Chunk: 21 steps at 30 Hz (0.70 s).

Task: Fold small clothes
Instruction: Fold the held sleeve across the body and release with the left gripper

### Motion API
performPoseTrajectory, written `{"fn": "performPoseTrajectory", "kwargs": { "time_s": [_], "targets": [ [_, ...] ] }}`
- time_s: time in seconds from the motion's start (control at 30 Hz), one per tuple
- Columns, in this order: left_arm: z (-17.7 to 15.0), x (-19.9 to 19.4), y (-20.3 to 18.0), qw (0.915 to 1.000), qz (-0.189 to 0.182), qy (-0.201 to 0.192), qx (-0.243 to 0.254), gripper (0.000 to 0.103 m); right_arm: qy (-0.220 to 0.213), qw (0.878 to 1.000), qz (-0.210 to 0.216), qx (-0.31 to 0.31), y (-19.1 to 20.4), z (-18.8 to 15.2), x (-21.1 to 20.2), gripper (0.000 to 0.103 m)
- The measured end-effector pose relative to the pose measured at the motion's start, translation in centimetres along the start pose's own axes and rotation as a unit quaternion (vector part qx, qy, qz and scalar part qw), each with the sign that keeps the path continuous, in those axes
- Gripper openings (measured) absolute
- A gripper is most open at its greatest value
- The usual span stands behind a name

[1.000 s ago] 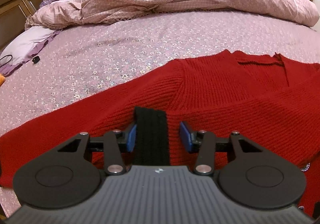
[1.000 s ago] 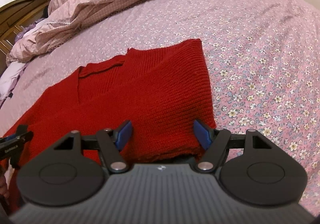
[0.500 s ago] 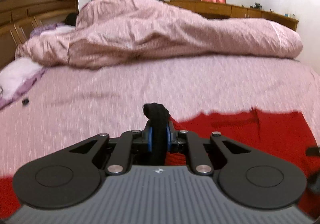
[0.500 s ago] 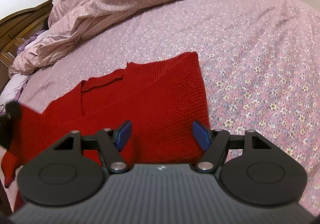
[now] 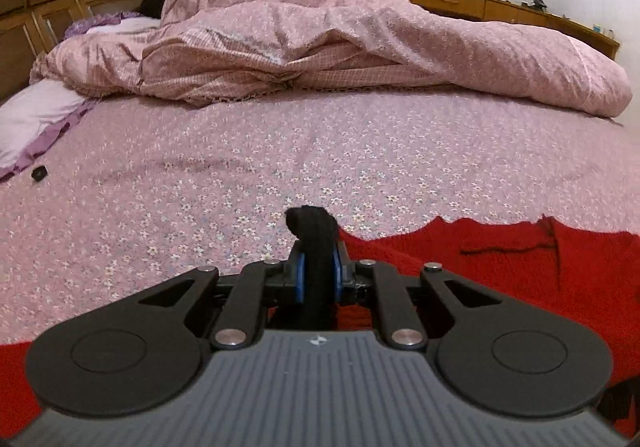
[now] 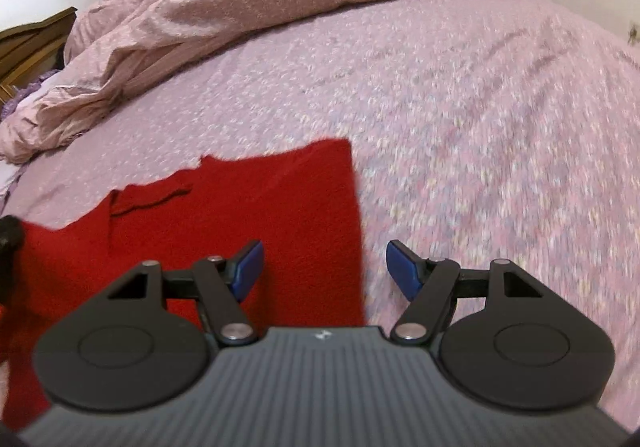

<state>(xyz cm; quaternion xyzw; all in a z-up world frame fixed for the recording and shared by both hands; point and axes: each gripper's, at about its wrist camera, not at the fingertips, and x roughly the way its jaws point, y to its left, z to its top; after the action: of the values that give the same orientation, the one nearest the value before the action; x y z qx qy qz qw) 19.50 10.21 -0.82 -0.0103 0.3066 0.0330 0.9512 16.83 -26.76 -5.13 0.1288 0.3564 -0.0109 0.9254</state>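
Your left claw (image 5: 318,279) was clamped tight, its blue pads (image 5: 300,278) pressed on either side of a black cuff (image 5: 314,247) that stuck up between them, and it pointed downward at a slant. Your right claw (image 6: 324,267) was tilted down in much the same way, but its two blue pads (image 6: 402,273) stood wide apart with nothing gripped between them. From the right claw's camera, the black tip of what your left claw held showed at the far left edge.

Red knit sweater (image 6: 240,215) lies spread, its black cuff (image 5: 314,243) apparently raised.
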Motion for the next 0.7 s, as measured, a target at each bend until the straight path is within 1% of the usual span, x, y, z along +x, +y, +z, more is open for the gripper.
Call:
{"fn": "performPoseTrajectory", "kwargs": {
  "time_s": [0.07, 0.13, 0.17, 0.2, 0.23, 0.27, 0.3, 0.33, 0.4, 0.47, 0.5, 0.63, 0.67, 0.7],
  "targets": [
    [0.0, -1.0, 0.1, 1.0, -0.005, -0.006, 0.003, 0.016, -0.003, 1.0, 0.004, -0.012, 0.1, 0.8, 1.0, 0.07],
    [0.2, -2.5, -0.1, 0.9997, -0.014, -0.021, 0.007, 0.016, -0.006, 0.999, 0.022, -0.029, 0.3, 1.3, 2.0, 0.07],
    [0.3, -3.3, -0.3, 0.9994, -0.017, -0.03, 0.011, 0.016, -0.006, 0.999, 0.031, -0.035, 0.3, 1.5, 2.6, 0.063],
    [0.4, -4.0, -0.6, 0.999, -0.018, -0.038, 0.015, 0.016, -0.007, 0.999, 0.039, -0.038, 0.2, 1.7, 3.0, 0.051],
    [0.5, -4.6, -0.8, 0.9986, -0.018, -0.046, 0.02, 0.016, -0.007, 0.999, 0.036, -0.039, 0.2, 1.8, 3.3, 0.024],
    [0.7, -5.1, -1.1, 0.9982, -0.016, -0.052, 0.025, 0.016, -0.01, 0.999, 0.03, -0.037, -0.1, 1.9, 3.4, 0.019],
    [0.9, -5.3, -1.2, 0.9979, -0.016, -0.056, 0.027, 0.016, -0.017, 0.999, 0.036, -0.027, -0.4, 2.1, 3.3, 0.016],
    [1.0, -5.3, -1.3, 0.9977, -0.02, -0.059, 0.028, 0.016, -0.029, 0.999, 0.044, -0.007, -1.0, 2.3, 2.8, 0.015],
    [1.3, -4.5, -1.5, 0.9977, -0.021, -0.057, 0.03, 0.016, -0.06, 0.997, 0.034, 0.016, -1.9, 2.3, 1.9, 0.015],
    [1.1, -2.5, -1.8, 0.9982, -0.005, -0.047, 0.036, 0.016, -0.077, 0.996, 0.027, 0.032, -2.7, 2.1, 1.6, 0.014],
    [1.0, -1.3, -1.8, 0.9985, -0.001, -0.039, 0.039, 0.017, -0.075, 0.996, 0.024, 0.038, -2.9, 2.0, 1.9, 0.014],
    [-0.3, 4.4, -1.6, 0.9987, 0.008, 0.036, 0.035, 0.017, -0.061, 0.998, 0.004, 0.021, -2.7, 1.3, 3.6, 0.015],
    [-0.6, 5.3, -1.6, 0.9981, 0.009, 0.044, 0.041, 0.019, -0.063, 0.998, -0.001, 0.016, -2.5, 1.2, 3.8, 0.015],
    [-1.0, 5.8, -1.6, 0.9976, 0.017, 0.041, 0.052, 0.028, -0.065, 0.998, -0.004, 0.013, -2.4, 1.0, 4.0, 0.015]
  ]
}}
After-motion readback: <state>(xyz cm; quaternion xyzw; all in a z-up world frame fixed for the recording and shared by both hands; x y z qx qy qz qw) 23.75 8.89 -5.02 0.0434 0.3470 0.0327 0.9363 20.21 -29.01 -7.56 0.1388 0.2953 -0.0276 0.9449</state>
